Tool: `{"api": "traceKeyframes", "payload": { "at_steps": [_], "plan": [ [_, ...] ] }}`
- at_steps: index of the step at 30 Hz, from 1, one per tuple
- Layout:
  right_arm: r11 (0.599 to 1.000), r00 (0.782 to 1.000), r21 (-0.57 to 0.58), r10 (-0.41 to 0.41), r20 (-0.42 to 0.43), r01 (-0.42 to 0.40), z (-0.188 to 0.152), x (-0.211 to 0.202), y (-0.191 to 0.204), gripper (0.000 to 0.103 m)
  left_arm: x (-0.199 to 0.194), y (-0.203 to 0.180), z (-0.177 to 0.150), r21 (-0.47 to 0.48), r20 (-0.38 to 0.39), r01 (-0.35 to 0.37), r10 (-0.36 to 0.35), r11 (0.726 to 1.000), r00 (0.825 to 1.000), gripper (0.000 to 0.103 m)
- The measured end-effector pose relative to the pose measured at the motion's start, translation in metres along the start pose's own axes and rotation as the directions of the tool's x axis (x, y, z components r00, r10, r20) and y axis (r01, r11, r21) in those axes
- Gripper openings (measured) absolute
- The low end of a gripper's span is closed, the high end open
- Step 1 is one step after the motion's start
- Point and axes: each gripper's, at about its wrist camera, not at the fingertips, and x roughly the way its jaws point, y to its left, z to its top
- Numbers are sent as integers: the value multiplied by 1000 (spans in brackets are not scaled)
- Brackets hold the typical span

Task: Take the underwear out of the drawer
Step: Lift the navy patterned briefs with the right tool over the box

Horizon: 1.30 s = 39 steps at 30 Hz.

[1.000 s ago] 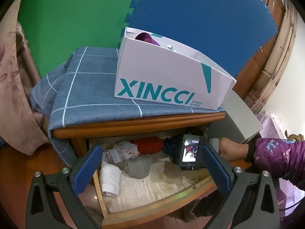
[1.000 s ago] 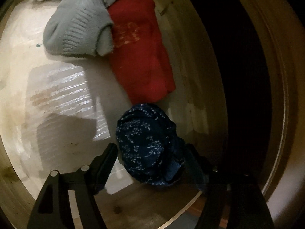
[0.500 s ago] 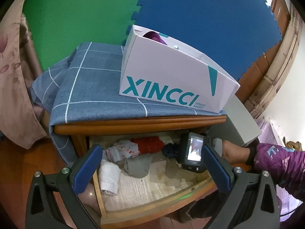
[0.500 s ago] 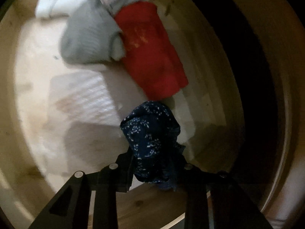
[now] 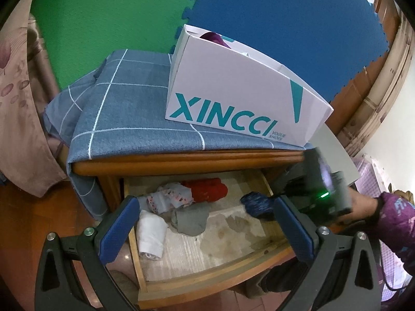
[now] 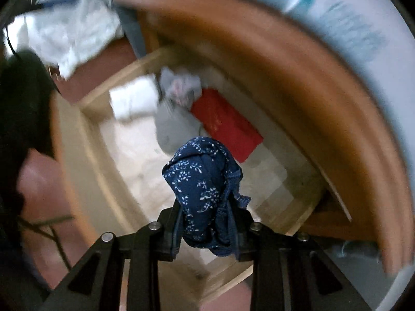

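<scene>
Right gripper (image 6: 205, 223): its two black fingers are pressed together on the navy floral underwear (image 6: 205, 184), which stands up in a bunch between them.
Navy floral underwear: it is lifted above the drawer floor, over the right part of the open drawer (image 5: 207, 282). In the left wrist view it shows as a dark blue bundle (image 5: 256, 204) just in front of the right gripper body (image 5: 319, 194).
Left gripper (image 5: 205, 228): the blue-padded fingers (image 5: 118, 225) are spread wide and hold nothing; it hovers in front of the near edge of the drawer.
Drawer contents: a red folded garment (image 5: 207, 189) at the far side, a white patterned piece (image 5: 168, 197) to its left, a gray garment (image 5: 190, 219) nearer, and a white rolled piece (image 5: 151, 233) at the left.
Nightstand top: a blue checked cloth (image 5: 135, 119) covers it, and a white XINCCI shoe box (image 5: 241, 96) stands on the cloth at the right.
Person: the right hand (image 5: 360, 204) with a purple sleeve (image 5: 396, 220) holds the right gripper.
Picture quality: the right wrist view is blurred around the edges.
</scene>
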Motion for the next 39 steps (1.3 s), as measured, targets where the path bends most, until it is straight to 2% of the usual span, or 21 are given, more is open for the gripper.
{"api": "traceKeyframes", "payload": {
  "at_steps": [4, 7, 10, 14, 16, 20, 25, 31, 39],
  "plan": [
    [994, 994, 96, 42, 106, -52, -16, -39, -4, 29, 5, -2, 0, 6, -19, -13, 13, 1000, 1000, 103],
    [977, 972, 179, 75, 224, -117, -20, -76, -3, 29, 6, -3, -2, 20, -26, -21, 21, 1000, 999, 103],
    [945, 926, 265, 86, 369, -193, -28, -109, -5, 29, 9, -4, -4, 35, -42, -41, 42, 999, 998, 103],
    [903, 843, 325, 69, 533, -280, -53, -129, -1, 29, 13, -4, -4, 40, -59, -59, 62, 997, 996, 103],
    [899, 843, 345, 49, 535, -271, -59, -129, 1, 29, 14, -3, -4, 38, -62, -60, 62, 997, 996, 103],
    [887, 813, 353, 41, 581, -296, -67, -146, -3, 29, 18, -3, -4, 33, -71, -69, 71, 997, 995, 103],
    [880, 800, 370, 19, 600, -299, -72, -155, -1, 29, 21, -6, -6, 51, -81, -83, 87, 995, 993, 103],
    [880, 798, 370, 15, 603, -296, -74, -154, -1, 29, 22, -9, -7, 66, -82, -86, 92, 994, 992, 103],
    [872, 771, 363, 26, 636, -329, -73, -165, 0, 29, 23, -16, -8, 99, -85, -84, 93, 991, 992, 103]
  ]
}}
